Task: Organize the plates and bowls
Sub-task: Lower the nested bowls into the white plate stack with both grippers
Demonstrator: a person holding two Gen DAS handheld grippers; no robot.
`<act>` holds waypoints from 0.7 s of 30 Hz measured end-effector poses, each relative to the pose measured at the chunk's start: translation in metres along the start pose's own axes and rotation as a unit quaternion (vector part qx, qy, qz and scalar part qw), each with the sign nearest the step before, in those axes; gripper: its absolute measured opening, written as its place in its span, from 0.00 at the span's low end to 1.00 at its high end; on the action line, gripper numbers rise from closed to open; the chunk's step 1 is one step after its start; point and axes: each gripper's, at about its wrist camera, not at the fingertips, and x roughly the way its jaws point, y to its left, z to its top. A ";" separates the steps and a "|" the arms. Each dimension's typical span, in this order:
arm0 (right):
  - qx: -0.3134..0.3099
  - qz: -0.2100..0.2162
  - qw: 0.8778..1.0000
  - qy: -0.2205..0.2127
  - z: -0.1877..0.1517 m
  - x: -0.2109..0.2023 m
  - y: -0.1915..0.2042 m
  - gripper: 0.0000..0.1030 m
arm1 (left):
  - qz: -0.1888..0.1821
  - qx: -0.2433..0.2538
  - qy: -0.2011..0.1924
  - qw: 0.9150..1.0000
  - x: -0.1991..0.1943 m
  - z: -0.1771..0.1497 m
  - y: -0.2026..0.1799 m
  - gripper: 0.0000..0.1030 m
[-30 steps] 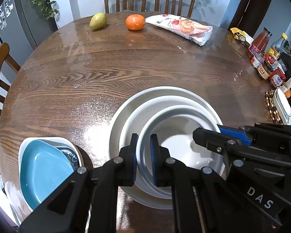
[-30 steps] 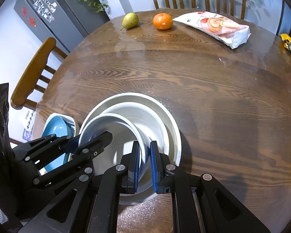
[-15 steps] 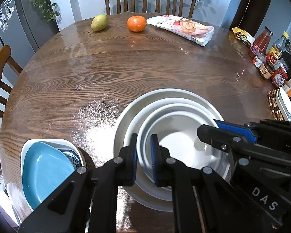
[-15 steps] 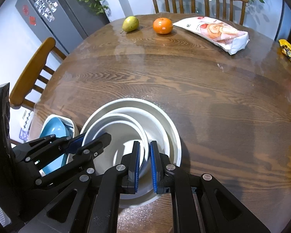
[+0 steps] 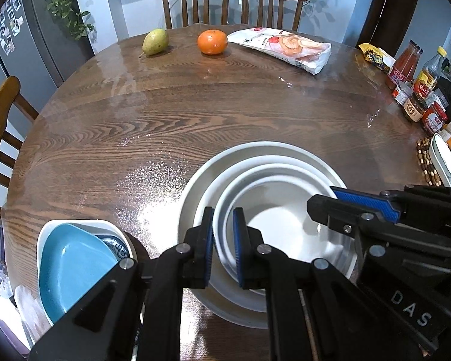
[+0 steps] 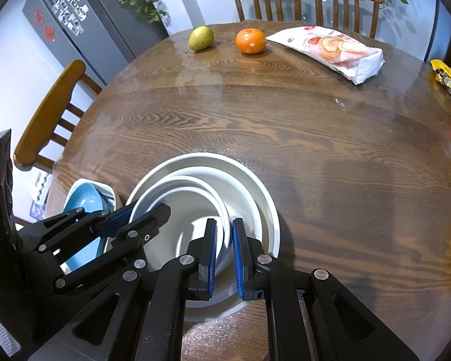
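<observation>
A stack of white dishes sits on the round wooden table: a large plate [image 5: 201, 177] at the bottom, a mid bowl [image 5: 255, 162], and a smaller white bowl [image 5: 279, 225] inside. My left gripper [image 5: 222, 237] is shut on the left rim of the small bowl. My right gripper [image 6: 224, 248] is shut on its right rim; the bowl [image 6: 180, 210] shows there too, inside the large plate [image 6: 255, 192]. The bowl looks held just above or resting in the stack; I cannot tell which. A blue dish [image 5: 72, 264] lies in a white dish at the near left.
A pear [image 5: 155, 41], an orange [image 5: 212, 42] and a snack bag [image 5: 282, 48] lie at the far edge. Sauce bottles [image 5: 418, 90] and a white tray [image 5: 445, 162] stand at the right edge. Wooden chairs [image 5: 231, 3] surround the table.
Both grippers, still shut on the small bowl's rim, have drawn back and up slightly; the bowl has settled lower and more centred within the stack.
</observation>
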 end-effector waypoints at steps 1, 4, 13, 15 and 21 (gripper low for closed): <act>0.000 -0.001 1.000 -0.001 -0.001 -0.001 0.001 0.11 | 0.000 0.000 0.000 1.000 0.000 0.000 0.001 0.09; 0.001 -0.002 1.000 -0.002 -0.002 -0.002 0.002 0.11 | 0.001 0.000 -0.001 1.000 0.000 0.000 0.000 0.09; 0.001 -0.002 1.000 -0.002 -0.001 -0.002 0.002 0.11 | 0.001 0.000 -0.001 1.000 0.000 0.000 0.000 0.09; 0.001 -0.002 1.000 -0.002 -0.001 -0.002 0.002 0.11 | 0.002 0.001 -0.002 1.000 0.000 0.000 0.001 0.09; 0.001 -0.002 1.000 -0.002 -0.001 -0.002 0.002 0.11 | 0.009 0.006 -0.008 1.000 -0.002 0.000 0.000 0.09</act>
